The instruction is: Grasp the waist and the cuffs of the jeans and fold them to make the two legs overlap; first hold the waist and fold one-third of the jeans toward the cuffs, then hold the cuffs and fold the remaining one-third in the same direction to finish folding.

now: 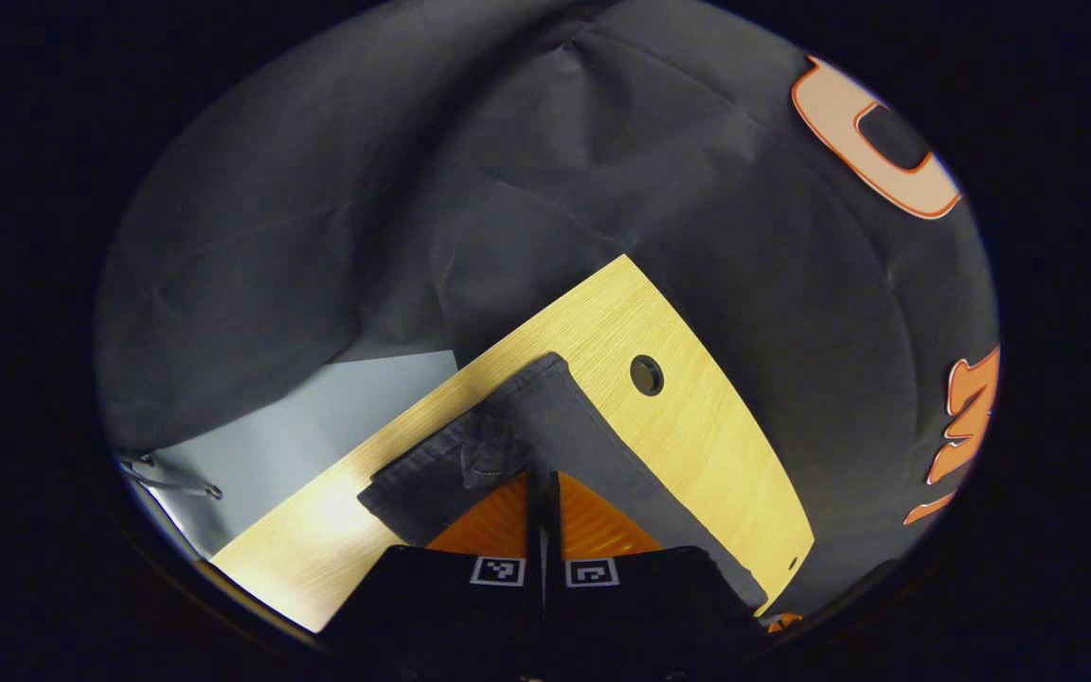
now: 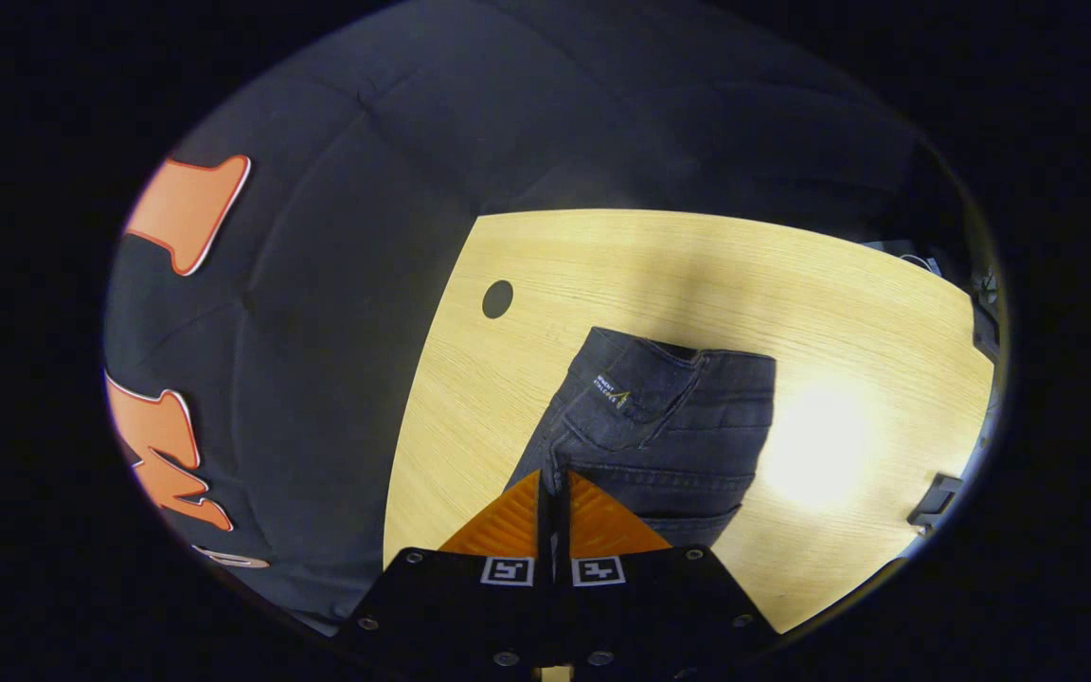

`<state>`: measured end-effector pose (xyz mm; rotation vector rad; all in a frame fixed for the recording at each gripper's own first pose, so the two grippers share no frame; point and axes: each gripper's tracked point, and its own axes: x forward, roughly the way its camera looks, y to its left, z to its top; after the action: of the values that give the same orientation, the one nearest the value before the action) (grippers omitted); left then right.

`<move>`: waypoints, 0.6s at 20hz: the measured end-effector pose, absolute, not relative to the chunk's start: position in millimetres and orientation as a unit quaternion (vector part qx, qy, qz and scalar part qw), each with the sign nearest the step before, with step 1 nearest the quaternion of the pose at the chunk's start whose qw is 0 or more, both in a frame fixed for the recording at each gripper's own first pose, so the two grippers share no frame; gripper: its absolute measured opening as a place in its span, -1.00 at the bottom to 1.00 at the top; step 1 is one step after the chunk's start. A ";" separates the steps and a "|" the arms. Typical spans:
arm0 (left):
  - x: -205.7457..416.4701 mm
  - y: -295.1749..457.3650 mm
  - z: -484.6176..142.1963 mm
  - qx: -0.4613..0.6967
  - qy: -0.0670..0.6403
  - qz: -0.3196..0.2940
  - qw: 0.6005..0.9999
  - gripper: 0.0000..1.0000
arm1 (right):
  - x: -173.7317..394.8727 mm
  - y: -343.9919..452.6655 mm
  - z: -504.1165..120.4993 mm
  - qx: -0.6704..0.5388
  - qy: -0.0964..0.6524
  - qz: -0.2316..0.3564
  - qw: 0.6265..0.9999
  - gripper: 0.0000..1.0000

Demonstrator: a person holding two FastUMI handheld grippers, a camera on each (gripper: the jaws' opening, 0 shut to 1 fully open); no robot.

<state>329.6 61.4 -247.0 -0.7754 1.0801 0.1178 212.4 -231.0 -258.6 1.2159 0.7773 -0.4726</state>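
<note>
Jeans [image 2: 661, 426] lie folded in a dark bundle on the wooden counter [image 2: 659, 260], not far from a round hole [image 2: 497, 299] in its top. The right gripper [image 2: 553, 483] points at the near edge of the cloth, its jaws drawn together; whether they pinch denim I cannot tell. The left gripper [image 1: 542, 483] sits over the jeans' [image 1: 545, 417] edge, jaws likewise together with only a thin gap.

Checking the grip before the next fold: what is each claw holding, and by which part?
Both claws, left and right, look shut on the jeans. Which part each one pinches cannot be told.
</note>
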 end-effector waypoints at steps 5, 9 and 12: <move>358.0 40.3 -277.3 -0.352 0.535 0.046 0.766 -0.98 | 252.2 -232.7 -289.1 0.546 0.384 -0.213 0.713 -0.99; 371.4 32.5 -311.2 -0.343 0.563 0.055 0.750 -0.98 | 266.0 -229.8 -300.5 0.528 0.411 -0.206 0.714 -0.99; 379.2 29.8 -316.1 -0.344 0.565 0.047 0.749 -0.95 | 276.3 -228.4 -306.0 0.530 0.421 -0.205 0.707 -0.99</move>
<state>379.2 29.8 -316.1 -0.7511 1.2347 0.1026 276.3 -228.4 -306.0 1.1782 0.9350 -0.4545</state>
